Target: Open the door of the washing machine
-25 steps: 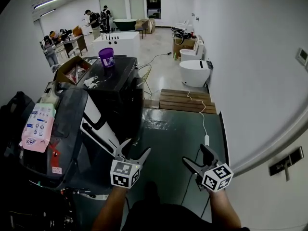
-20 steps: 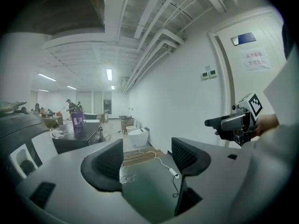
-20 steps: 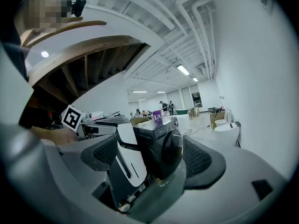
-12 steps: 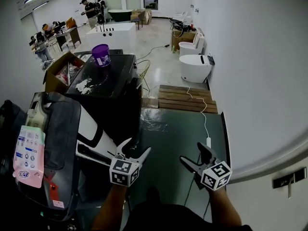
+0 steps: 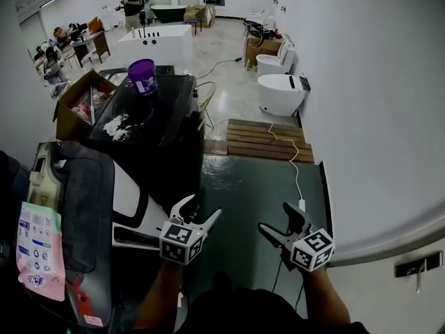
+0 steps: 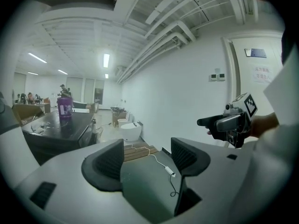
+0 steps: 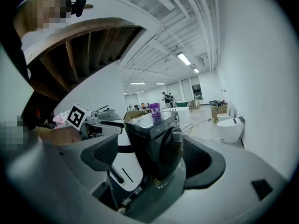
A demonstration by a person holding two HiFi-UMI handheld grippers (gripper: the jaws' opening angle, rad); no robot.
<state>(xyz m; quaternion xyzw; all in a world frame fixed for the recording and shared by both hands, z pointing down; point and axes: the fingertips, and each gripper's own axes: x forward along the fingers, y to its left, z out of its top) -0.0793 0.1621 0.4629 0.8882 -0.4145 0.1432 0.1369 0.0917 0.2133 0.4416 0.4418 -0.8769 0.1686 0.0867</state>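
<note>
1. Both forearms are reaching forward from the bottom of the head view, side by side and well apart, over a dark green floor mat (image 5: pixel 254 186).
2. The left gripper (image 5: pixel 203 209) is pointing ahead and slightly downward, its marker cube facing the camera, just beside a white-and-dark appliance (image 5: pixel 132 200) at the left.
3. In the left gripper view, the left gripper (image 6: pixel 147 160) is standing with its jaws wide apart and nothing between the pads; only the mat and a white cable (image 6: pixel 161 164) are showing beyond them.
4. The right gripper (image 5: pixel 274 218) is pointing ahead and slightly downward too, angled toward the left of the head view.
5. In the right gripper view, the right gripper (image 7: pixel 154 157) is also gaping, grasping nothing; the pads are touching nothing.
6. The washing machine (image 7: pixel 152 134), black, is showing through that gap, farther off, with its round door (image 7: pixel 174 143) sitting closed on the front.
7. In the head view the washing machine (image 5: pixel 156 120) is standing ahead of both grippers at the left, carrying a purple cup (image 5: pixel 142 75) on top.
</note>
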